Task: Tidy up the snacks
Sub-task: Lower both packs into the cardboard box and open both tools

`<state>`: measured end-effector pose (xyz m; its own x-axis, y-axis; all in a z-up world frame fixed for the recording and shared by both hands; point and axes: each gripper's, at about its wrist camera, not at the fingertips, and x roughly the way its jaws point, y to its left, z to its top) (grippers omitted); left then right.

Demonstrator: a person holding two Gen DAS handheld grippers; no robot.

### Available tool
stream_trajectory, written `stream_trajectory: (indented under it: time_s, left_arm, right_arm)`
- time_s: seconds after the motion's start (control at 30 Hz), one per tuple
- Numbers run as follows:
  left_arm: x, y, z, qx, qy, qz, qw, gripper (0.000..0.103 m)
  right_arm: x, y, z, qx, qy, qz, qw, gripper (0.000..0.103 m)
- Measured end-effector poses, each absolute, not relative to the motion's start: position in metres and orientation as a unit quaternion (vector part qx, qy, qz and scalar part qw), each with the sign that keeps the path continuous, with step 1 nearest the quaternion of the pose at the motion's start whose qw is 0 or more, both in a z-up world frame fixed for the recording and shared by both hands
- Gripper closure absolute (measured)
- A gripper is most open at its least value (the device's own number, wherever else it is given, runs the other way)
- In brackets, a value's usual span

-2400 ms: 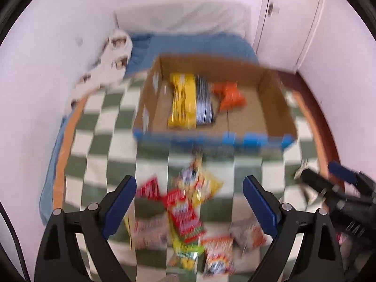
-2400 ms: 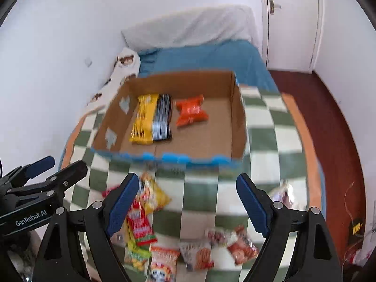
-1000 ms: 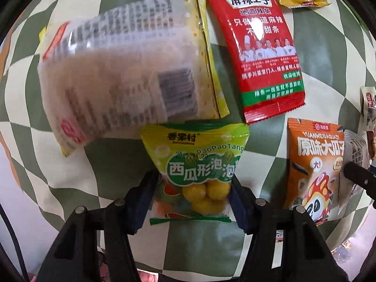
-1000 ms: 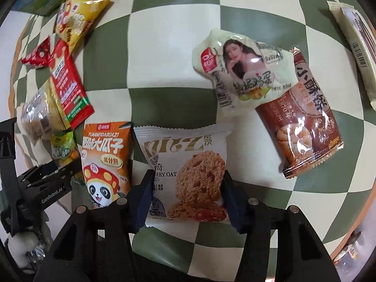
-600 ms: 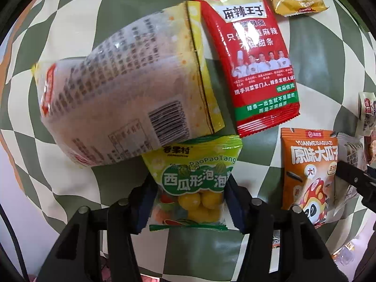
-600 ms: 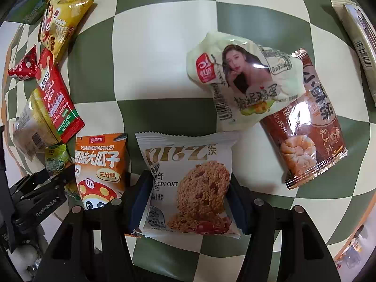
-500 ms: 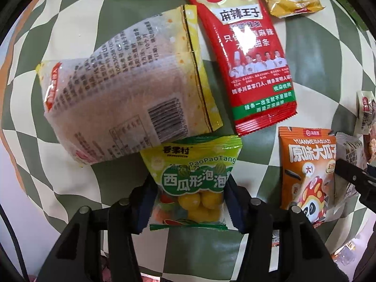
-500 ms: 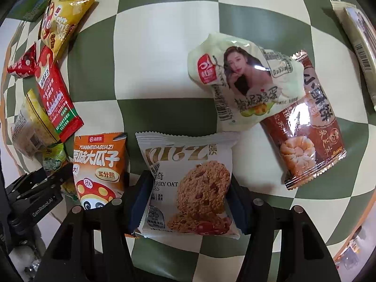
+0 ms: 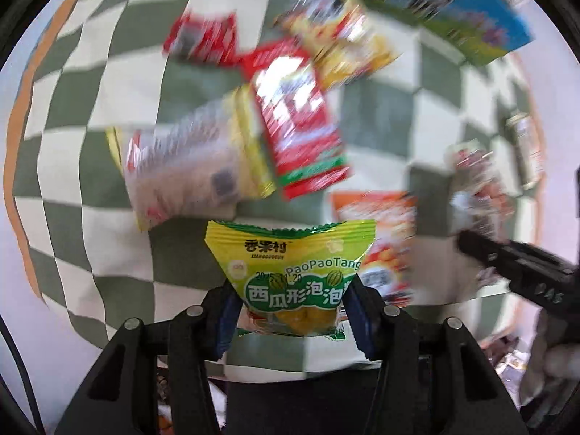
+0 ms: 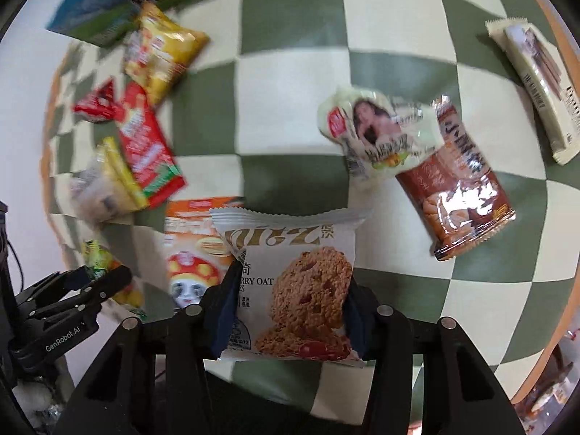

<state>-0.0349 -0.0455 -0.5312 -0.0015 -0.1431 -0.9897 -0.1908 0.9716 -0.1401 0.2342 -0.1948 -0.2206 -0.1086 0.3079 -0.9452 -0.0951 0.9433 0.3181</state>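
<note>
My left gripper (image 9: 290, 311) is shut on a green and yellow candy packet (image 9: 290, 257) and holds it above the checkered cloth (image 9: 90, 145). My right gripper (image 10: 290, 311) is shut on a white oat cookie packet (image 10: 293, 275), also lifted off the cloth. In the right wrist view the left gripper (image 10: 87, 282) shows at the lower left with the candy packet (image 10: 98, 257). The blue edge of the cardboard box (image 10: 108, 11) lies at the top left, and shows at the top right in the left wrist view (image 9: 482, 18).
Loose snacks lie on the cloth: an orange panda packet (image 10: 192, 246), a red strip packet (image 10: 148, 148), a clear and yellow bag (image 10: 105, 181), a yellow bag (image 10: 163, 50), a small red packet (image 10: 96, 103), a pale packet (image 10: 373, 130), a brown packet (image 10: 460, 188), a white bar (image 10: 536, 87).
Both grippers have lifted their packets off the cloth and pulled back. The other snacks look smaller and the box edge has come into view.
</note>
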Motion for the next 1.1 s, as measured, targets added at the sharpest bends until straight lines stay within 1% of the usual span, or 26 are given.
stream_trajectory:
  time_s: [0.13,0.2,0.23,0.33,0.43,0.53,0.6,0.73,0.87,1.0,1.07,1.1]
  left_arm:
    - [0.006,-0.047,-0.474,-0.146,0.666,-0.014,0.731,0.054]
    - [0.031,-0.036,-0.449,-0.152,0.645,-0.029,0.748,0.054]
    - [0.038,-0.023,-0.443,-0.154,0.634,-0.034,0.757,0.054]
    - [0.078,-0.016,-0.416,-0.146,0.613,-0.041,0.775,0.054]
    - [0.120,-0.007,-0.398,-0.130,0.601,-0.039,0.787,0.053]
    - [0.168,-0.005,-0.402,-0.119,0.609,-0.029,0.784,0.053]
    - [0.193,0.001,-0.416,-0.122,0.623,-0.027,0.772,0.053]
    - [0.234,0.013,-0.454,-0.137,0.657,-0.016,0.741,0.053]
    - [0.251,0.014,-0.482,-0.126,0.677,-0.004,0.725,0.054]
    - [0.261,0.014,-0.496,-0.123,0.689,-0.004,0.714,0.053]
    - [0.265,0.014,-0.500,-0.128,0.697,-0.005,0.706,0.053]
    - [0.265,0.015,-0.501,-0.134,0.699,-0.007,0.702,0.052]
  right_arm:
    - [0.256,-0.198,-0.175,0.100,0.698,0.175,0.687,0.051]
    - [0.274,-0.200,-0.145,0.112,0.676,0.186,0.705,0.051]
    - [0.282,-0.200,-0.130,0.121,0.663,0.191,0.714,0.051]
    - [0.318,-0.192,-0.083,0.144,0.625,0.203,0.740,0.051]
    - [0.354,-0.180,-0.048,0.140,0.589,0.204,0.769,0.051]
    - [0.392,-0.169,-0.027,0.120,0.568,0.195,0.791,0.051]
    - [0.414,-0.160,-0.026,0.101,0.563,0.182,0.800,0.051]
    - [0.455,-0.148,-0.050,0.092,0.577,0.161,0.795,0.051]
    - [0.482,-0.144,-0.078,0.095,0.593,0.147,0.786,0.051]
    - [0.495,-0.141,-0.099,0.102,0.606,0.143,0.776,0.051]
    - [0.499,-0.139,-0.109,0.101,0.617,0.141,0.767,0.048]
    - [0.502,-0.137,-0.114,0.098,0.625,0.139,0.762,0.045]
